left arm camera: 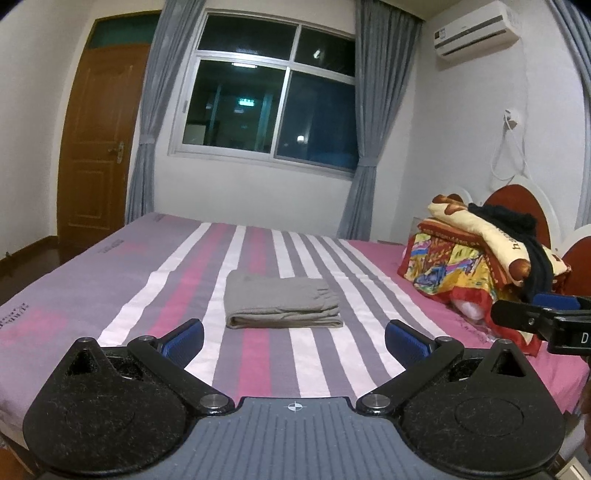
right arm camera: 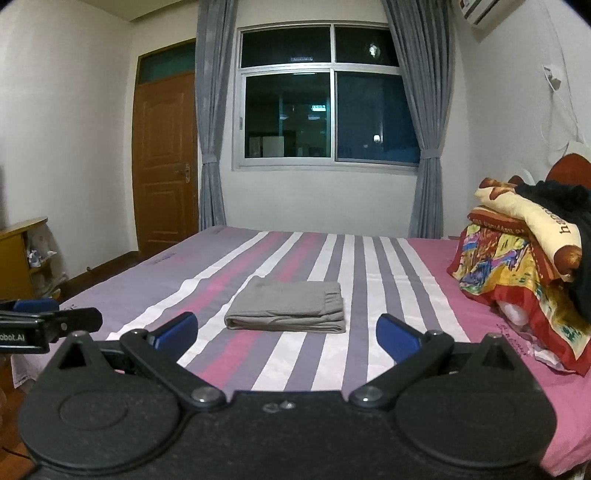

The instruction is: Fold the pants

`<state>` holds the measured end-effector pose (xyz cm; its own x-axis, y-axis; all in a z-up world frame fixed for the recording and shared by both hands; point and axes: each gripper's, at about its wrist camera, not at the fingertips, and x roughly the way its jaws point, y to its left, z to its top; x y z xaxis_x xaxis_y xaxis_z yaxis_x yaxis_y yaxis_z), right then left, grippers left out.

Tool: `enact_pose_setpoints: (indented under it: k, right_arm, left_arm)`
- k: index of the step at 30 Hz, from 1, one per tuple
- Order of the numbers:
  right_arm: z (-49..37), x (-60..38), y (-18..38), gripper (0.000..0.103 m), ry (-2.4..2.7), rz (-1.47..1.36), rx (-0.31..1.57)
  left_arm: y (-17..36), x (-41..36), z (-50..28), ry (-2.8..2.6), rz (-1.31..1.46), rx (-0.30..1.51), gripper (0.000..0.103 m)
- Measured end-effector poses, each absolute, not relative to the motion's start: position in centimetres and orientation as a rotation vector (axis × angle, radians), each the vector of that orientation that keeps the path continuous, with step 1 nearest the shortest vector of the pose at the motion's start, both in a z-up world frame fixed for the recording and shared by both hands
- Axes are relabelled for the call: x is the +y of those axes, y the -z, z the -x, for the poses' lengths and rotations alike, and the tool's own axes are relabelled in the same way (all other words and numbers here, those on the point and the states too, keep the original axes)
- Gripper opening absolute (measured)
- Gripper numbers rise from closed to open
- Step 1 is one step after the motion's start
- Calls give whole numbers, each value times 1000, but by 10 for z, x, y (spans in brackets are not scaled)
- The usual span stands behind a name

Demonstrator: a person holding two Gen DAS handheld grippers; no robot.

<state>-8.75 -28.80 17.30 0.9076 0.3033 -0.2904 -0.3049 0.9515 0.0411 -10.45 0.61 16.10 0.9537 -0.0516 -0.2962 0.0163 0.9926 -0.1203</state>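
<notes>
At the far left of the room we see a brown door (right arm camera: 164, 162), and in the right wrist view a yellow shelf (right arm camera: 18, 258) against the wall beside it; gray curtains (left arm camera: 147, 122) frame a dark window (right arm camera: 325, 96) above the bed (left arm camera: 110, 266) with its pink, purple and white striped sheet. Near the middle of that sheet lie the gray pants (left arm camera: 282, 304), folded into a neat flat rectangle with the layered edges facing right, and we touch them with neither tool. Our left gripper (left arm camera: 293, 341) hangs just short of the pants with its blue fingers (left arm camera: 184, 341) spread wide and nothing between them. Our right gripper (right arm camera: 286, 332) sits beside it, likewise short of the pants, its blue pads wide apart and bare. Further right a pile of bright patterned blankets (right arm camera: 517, 266) rests on the pink part of the sheet, with a black garment (left arm camera: 524, 236) draped over the top, against a red and white headboard (left arm camera: 517, 199). High on the right wall hangs an air conditioner (left arm camera: 476, 29)
</notes>
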Motion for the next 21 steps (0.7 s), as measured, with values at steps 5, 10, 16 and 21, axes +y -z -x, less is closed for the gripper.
enact_pose_setpoints:
  k: [5,10,16,21]
  right_arm:
    - [91,-290,-172,103,-310,0,293]
    - [91,-293,-171,103,-305,-6,299]
    - [90,-293,-170,103,-305,-9,303]
    - [91,-294,-167,103,-297,-17,306]
  left_arm:
    - [-159,6,103,49,114,307,103]
    - [-157,-1,104,57,99,307,103]
    - [-156,-5,106,58,91,302,103]
    - [-157,-8,107,67,82,302,103]
